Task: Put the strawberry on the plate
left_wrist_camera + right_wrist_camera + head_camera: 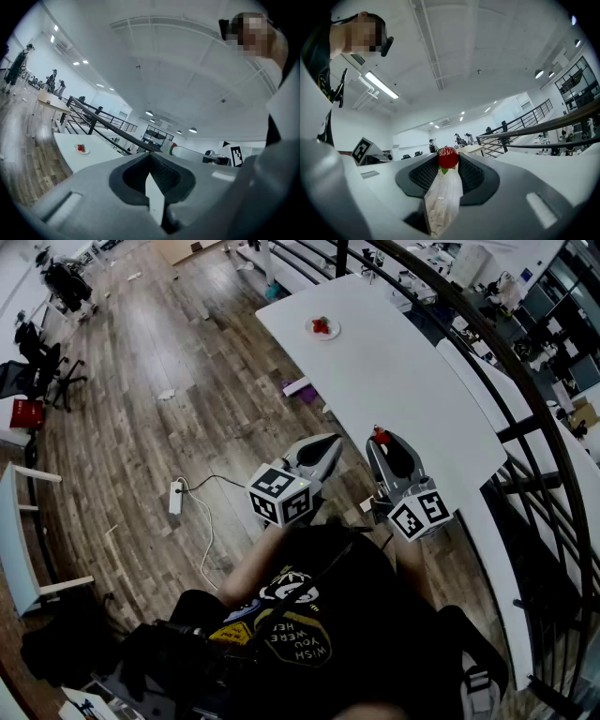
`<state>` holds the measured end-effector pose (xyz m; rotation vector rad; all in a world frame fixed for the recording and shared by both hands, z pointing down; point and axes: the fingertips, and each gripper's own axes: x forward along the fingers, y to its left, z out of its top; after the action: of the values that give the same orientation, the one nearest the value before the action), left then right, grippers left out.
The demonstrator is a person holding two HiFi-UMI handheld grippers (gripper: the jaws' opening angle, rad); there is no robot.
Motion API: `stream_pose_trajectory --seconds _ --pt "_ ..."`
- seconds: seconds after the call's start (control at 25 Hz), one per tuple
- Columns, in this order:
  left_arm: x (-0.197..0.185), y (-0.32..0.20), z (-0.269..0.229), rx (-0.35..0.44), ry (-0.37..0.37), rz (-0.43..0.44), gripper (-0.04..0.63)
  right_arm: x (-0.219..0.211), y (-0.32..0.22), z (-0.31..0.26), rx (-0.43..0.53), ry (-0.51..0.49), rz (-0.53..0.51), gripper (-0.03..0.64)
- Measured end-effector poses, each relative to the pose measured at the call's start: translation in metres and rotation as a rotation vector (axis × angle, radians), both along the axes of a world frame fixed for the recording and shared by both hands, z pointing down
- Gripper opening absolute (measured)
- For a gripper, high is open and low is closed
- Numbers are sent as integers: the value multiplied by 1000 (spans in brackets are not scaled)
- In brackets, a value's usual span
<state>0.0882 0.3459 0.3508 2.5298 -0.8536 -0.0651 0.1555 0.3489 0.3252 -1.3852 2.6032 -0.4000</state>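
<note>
A small red strawberry [380, 435] with green leaves is pinched at the tips of my right gripper [382, 439], above the near end of the white table [403, 381]. In the right gripper view the strawberry [448, 158] sits between the two fingertips, and the right gripper [448, 161] is shut on it. The white plate [322, 328] lies at the table's far end with a red strawberry on it; the left gripper view shows that plate [82, 149] far off. My left gripper [330, 442] hangs off the table's left edge, over the floor. The left gripper [150, 173] is shut and holds nothing.
A white power strip [175, 496] with its cable lies on the wooden floor at the left. A black railing [525, 381] runs along the table's right side. Office chairs [42, 367] stand far left. A small box [296, 387] lies on the floor by the table.
</note>
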Motion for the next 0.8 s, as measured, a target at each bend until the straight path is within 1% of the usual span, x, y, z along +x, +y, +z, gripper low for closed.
stream_pose_trajectory --seconds 0.2,0.48,0.56,0.72,0.8 --pt "-11 -7 -6 7 0 -19 3 -7 -9 6 -37 -21 -3 137" --pt "-32 -17 -4 -12 9 -63 3 -22 -18 1 -22 -13 -23 137" --pt "-35 -19 -2 -16 9 -68 3 -25 -19 2 -23 -12 -31 137" --pt "-41 -19 1 -31 18 -68 3 -37 -16 -3 2 -33 -81 138" --pt "-43 -18 3 -37 20 -63 3 -41 -15 -4 10 -25 -84 138"
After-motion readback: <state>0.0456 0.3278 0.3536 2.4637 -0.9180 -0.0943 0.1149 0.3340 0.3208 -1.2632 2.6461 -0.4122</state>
